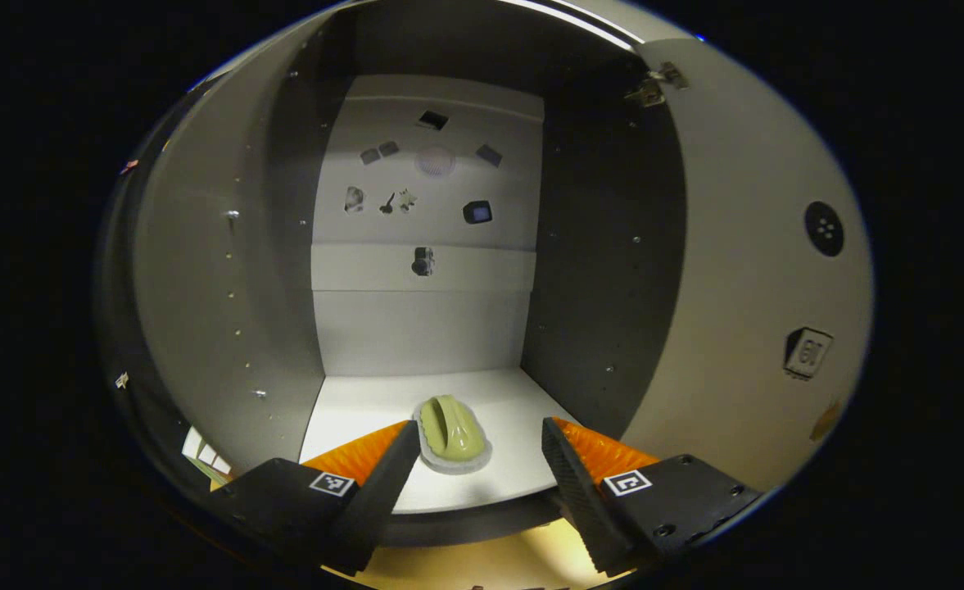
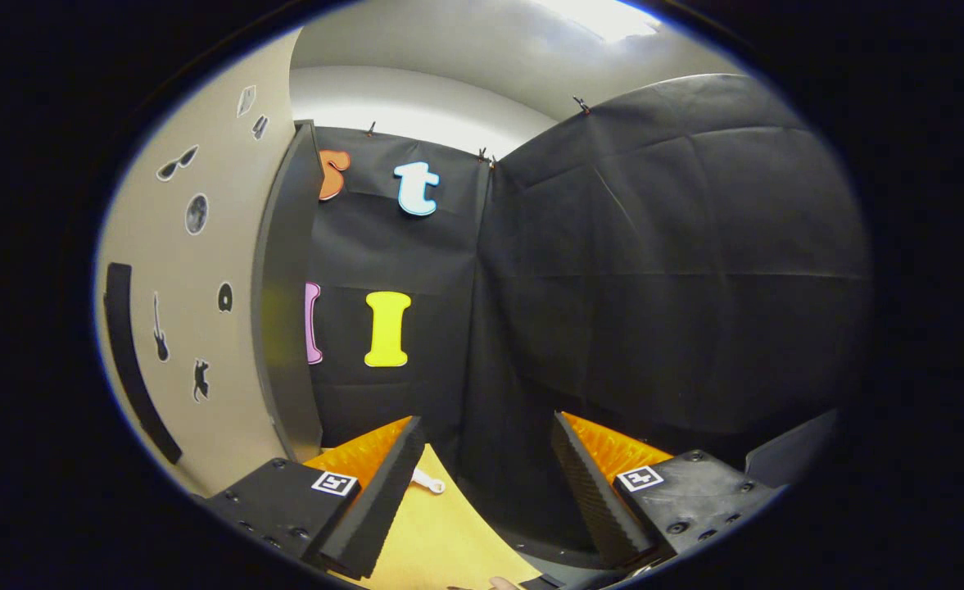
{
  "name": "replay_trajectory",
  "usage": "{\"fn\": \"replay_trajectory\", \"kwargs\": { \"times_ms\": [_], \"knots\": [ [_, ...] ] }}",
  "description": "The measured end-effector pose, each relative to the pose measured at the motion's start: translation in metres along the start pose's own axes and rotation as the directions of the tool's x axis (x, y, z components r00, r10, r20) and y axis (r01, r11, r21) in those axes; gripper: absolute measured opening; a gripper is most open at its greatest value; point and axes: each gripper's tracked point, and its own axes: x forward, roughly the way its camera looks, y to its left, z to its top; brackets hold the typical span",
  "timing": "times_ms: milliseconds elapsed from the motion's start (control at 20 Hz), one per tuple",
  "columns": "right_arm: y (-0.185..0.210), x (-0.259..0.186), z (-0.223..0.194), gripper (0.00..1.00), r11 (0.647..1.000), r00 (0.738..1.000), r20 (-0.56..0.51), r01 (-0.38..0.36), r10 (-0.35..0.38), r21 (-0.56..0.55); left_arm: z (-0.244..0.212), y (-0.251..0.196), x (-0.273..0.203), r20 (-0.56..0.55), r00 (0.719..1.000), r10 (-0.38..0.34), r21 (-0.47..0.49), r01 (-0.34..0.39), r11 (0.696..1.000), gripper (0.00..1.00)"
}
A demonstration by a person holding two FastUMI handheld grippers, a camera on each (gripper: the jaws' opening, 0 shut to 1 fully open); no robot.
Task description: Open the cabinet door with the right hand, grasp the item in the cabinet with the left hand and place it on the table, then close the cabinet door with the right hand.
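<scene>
Pointing my left gripper [image 1: 477, 459] level into the open cabinet [image 1: 228, 270], fingers spread either side of the green item [image 1: 450, 430], not touching; right gripper [image 2: 486, 467] spread too, holding nothing, beside the door [image 2: 203, 270].

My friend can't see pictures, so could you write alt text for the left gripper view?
A small green item on a pale base lies on the floor of an open cabinet, just beyond the open tongs. The cabinet door stands swung open on the right, and small stickers dot the back wall.
</scene>
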Motion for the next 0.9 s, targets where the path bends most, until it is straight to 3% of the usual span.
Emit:
{"fn": "replay_trajectory", "kwargs": {
  "times_ms": [350,600,800,850,900],
  "knots": [
    [0.005,0.023,-0.013,0.99,0.999,0.999,-0.035,-0.035,0.036,0.023,-0.022,0.02,0.066,-0.156,0.987,0.036,-0.097,-0.052,0.994,0.94],
    [0.009,0.036,-0.023,1.0,0.998,0.996,-0.068,-0.064,0.064,0.006,-0.031,0.032,0.09,-0.222,0.973,0.067,-0.059,-0.082,0.995,0.92],
    [0.023,0.037,-0.035,0.99,0.991,0.984,-0.115,-0.132,0.133,0.017,-0.031,0.035,0.109,-0.232,0.968,0.096,-0.021,-0.104,0.994,0.81],
    [0.026,0.04,-0.036,0.99,0.99,0.983,-0.117,-0.139,0.14,0.013,-0.034,0.036,0.114,-0.249,0.963,0.102,-0.013,-0.108,0.994,0.7],
    [0.026,0.042,-0.036,0.99,0.99,0.983,-0.12,-0.143,0.143,0.007,-0.039,0.036,0.118,-0.277,0.955,0.104,-0.01,-0.111,0.994,0.68]
  ]
}}
